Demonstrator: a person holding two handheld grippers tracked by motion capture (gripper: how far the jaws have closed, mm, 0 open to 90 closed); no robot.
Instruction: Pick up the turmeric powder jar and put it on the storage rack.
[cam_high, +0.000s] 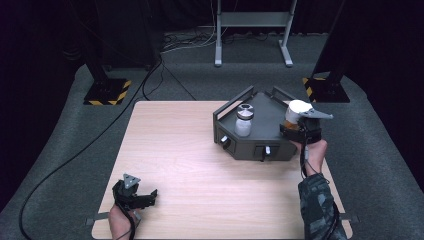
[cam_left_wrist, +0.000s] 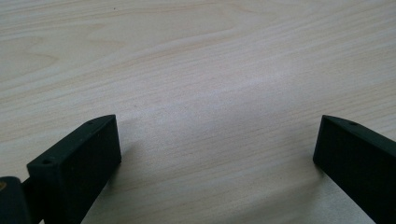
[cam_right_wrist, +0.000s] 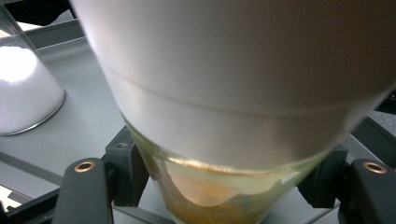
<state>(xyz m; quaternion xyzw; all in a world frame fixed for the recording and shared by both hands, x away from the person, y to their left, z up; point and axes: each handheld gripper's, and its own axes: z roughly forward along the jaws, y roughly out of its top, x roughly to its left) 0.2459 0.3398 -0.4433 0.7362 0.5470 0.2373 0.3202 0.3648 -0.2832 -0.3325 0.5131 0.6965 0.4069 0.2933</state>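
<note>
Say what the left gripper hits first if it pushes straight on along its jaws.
Most likely the bare light wooden tabletop: the left gripper has open black jaws angled down at it with nothing between or ahead. How far off the surface is cannot be told.

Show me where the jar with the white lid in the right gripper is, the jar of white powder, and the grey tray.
Jar with white lid (cam_high: 296, 111), high view, on its lid.
Jar of white powder (cam_high: 243, 126), high view, on its powder-filled body.
Grey tray (cam_high: 250, 149), high view, on its front wall.

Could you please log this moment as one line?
right gripper: shut on white-capped jar, over grey tray | left gripper: open, over table | clear jar: standing in tray
</note>
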